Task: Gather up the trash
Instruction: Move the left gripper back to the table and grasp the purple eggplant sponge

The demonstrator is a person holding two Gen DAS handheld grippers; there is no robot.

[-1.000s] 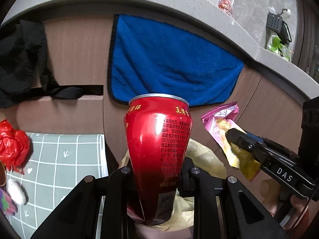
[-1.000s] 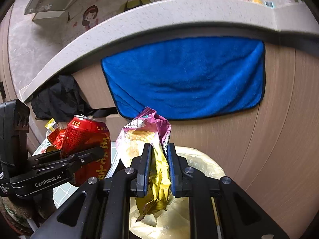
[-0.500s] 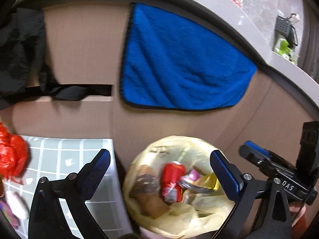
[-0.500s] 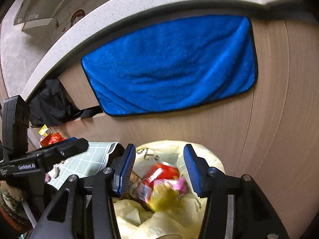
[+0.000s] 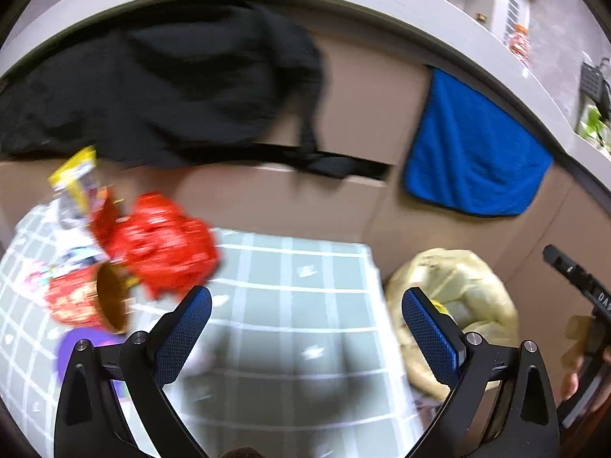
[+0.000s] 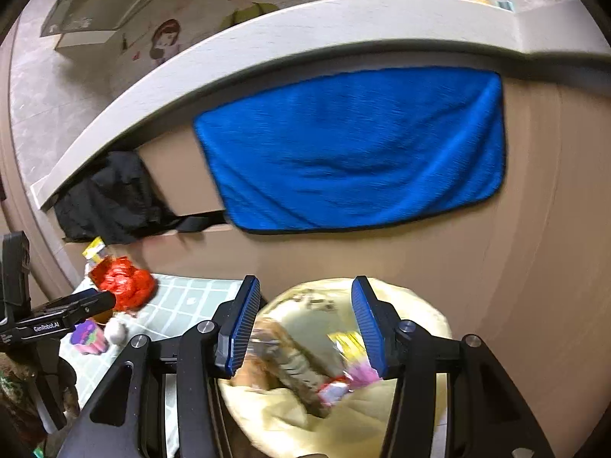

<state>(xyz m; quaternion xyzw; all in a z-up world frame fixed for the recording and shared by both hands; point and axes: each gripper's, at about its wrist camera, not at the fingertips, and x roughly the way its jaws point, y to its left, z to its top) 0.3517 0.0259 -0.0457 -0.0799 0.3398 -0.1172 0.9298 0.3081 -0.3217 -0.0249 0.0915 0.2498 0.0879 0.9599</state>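
Note:
My left gripper [image 5: 305,297] stands wide open and empty over the green grid tablecloth [image 5: 298,267]. To its left lie a crumpled red wrapper [image 5: 164,244], a red paper cup [image 5: 84,301] on its side and a yellow packet [image 5: 76,179]. My right gripper [image 6: 305,286] hangs open above the bin with the yellow bag [image 6: 420,301], nothing between its pads. Inside the bag lie a pink wrapper [image 6: 359,376], a yellow wrapper [image 6: 347,343] and other blurred trash. The bin [image 5: 458,297] sits right of the table in the left wrist view.
A blue towel [image 6: 355,152] and a black cloth [image 5: 172,87] hang on the brown cabinet front under a grey counter. A purple object [image 6: 89,336] sits near the table's front. The left gripper's finger [image 6: 76,301] reaches over the table.
Both grippers opened: the red can and the pink-yellow wrapper fell into the bin. My left gripper then swung left from the bin to the table; the right stays over the bin.

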